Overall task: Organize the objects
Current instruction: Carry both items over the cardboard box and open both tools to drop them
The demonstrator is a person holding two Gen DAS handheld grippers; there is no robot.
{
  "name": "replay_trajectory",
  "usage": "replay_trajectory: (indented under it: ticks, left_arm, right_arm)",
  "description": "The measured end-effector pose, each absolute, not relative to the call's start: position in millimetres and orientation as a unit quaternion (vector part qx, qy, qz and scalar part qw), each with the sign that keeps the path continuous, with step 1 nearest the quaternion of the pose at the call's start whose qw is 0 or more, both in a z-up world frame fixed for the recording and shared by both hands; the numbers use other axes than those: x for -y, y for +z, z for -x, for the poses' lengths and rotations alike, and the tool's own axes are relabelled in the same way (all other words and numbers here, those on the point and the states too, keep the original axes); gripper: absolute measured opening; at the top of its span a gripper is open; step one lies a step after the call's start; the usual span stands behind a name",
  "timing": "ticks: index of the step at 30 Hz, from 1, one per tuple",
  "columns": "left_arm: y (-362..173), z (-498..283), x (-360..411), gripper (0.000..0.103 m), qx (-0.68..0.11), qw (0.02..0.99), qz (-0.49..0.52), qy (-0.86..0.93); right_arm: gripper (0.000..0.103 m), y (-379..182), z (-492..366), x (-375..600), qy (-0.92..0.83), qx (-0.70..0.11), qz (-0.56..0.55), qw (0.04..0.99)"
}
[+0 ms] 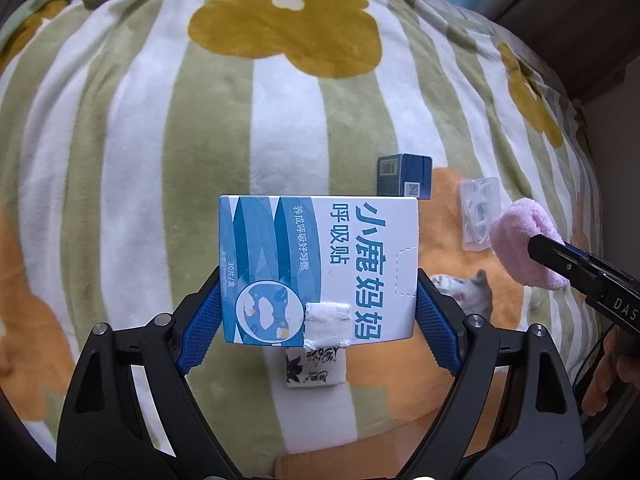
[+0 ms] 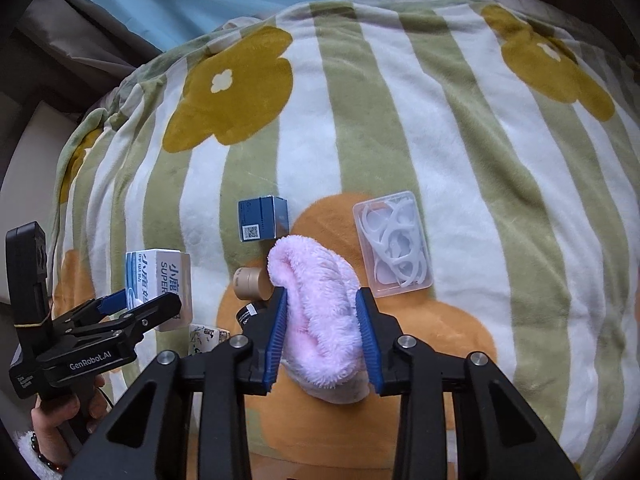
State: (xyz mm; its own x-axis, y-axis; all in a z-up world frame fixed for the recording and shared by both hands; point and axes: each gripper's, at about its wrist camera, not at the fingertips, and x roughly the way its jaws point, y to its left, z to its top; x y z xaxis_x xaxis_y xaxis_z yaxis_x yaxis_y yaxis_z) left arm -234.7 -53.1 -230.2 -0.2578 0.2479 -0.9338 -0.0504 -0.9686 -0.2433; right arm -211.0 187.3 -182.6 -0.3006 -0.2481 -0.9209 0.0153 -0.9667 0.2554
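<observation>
My left gripper (image 1: 319,300) is shut on a white and blue box with Chinese print (image 1: 320,268) and holds it above the blanket; the box also shows in the right wrist view (image 2: 160,288). My right gripper (image 2: 322,304) is shut on a fluffy pink cloth (image 2: 320,312), seen at the right of the left wrist view (image 1: 524,240). A small dark blue box (image 2: 262,218) stands beyond the cloth. A clear case of white floss picks (image 2: 394,242) lies to the right.
Everything rests on a green and white striped blanket with yellow and orange flowers (image 2: 480,160). A tan cylinder (image 2: 250,282) and a black item (image 2: 250,314) lie left of the pink cloth. A small printed white packet (image 1: 316,368) lies under the held box.
</observation>
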Motion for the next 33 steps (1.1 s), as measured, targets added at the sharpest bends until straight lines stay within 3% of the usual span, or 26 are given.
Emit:
replay_trajectory:
  ticks: [8,17,25,33]
  left_arm:
    - [-160,190,59,0.086,0.072,0.08,0.555,0.825]
    - [-114,89,48,0.086,0.074,0.064,0.528,0.844]
    - [-109,-6,32,0.086,0.072,0.057,0.53,0.843]
    - [-139,-66,23,0.086,0.079,0.049,0.544,0.834]
  right_arm:
    - [0.032,-122,179,-193,-0.833,0.044,-0.543,0.096]
    - [0.032,-77,100,-207,-0.846,0.003,-0.52,0.119]
    - [0.032,-70,23,-222,-0.84,-0.004,-0.527,0.129]
    - [0.032,-102,-34,-225,-0.821,0.0,-0.553,0.141]
